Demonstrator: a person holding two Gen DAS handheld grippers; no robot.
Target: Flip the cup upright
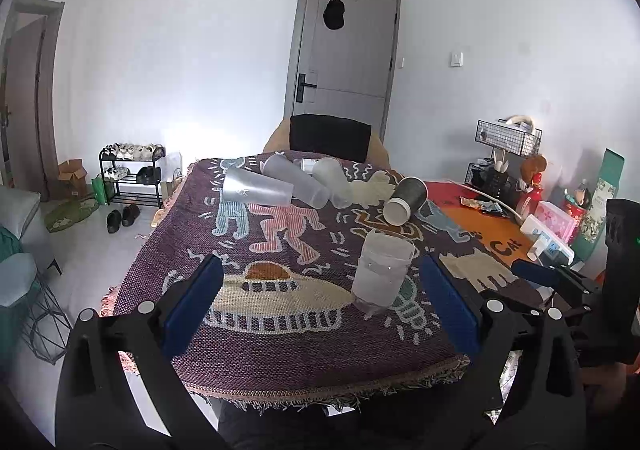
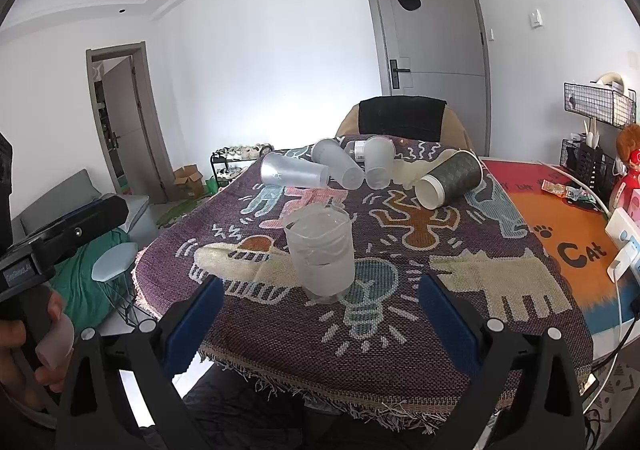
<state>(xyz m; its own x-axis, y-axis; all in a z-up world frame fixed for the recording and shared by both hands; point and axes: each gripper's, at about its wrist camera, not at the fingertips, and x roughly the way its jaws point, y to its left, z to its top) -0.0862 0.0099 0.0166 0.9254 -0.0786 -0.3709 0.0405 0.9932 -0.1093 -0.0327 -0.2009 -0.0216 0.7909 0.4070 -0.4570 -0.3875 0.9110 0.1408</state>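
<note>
Both grippers hang released over the near edge of our desk (image 2: 568, 218), jaws spread wide and empty: left gripper (image 1: 320, 306), right gripper (image 2: 320, 314). One frosted clear plastic cup (image 2: 320, 254) already stands upright at our 12 o'clock. The fallen ones lie beyond it on the purple woven figure-patterned cloth (image 2: 400, 330); nearest the right gripper, at about 1 o'clock, is the dark patterned paper cup (image 2: 452, 178), white rim toward us, long axis running 7 to 1.

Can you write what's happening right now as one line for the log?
left gripper: open, empty | right gripper: open, empty | clear cup: upright, near | dark paper cup: on side | frosted cups: on sides
</note>
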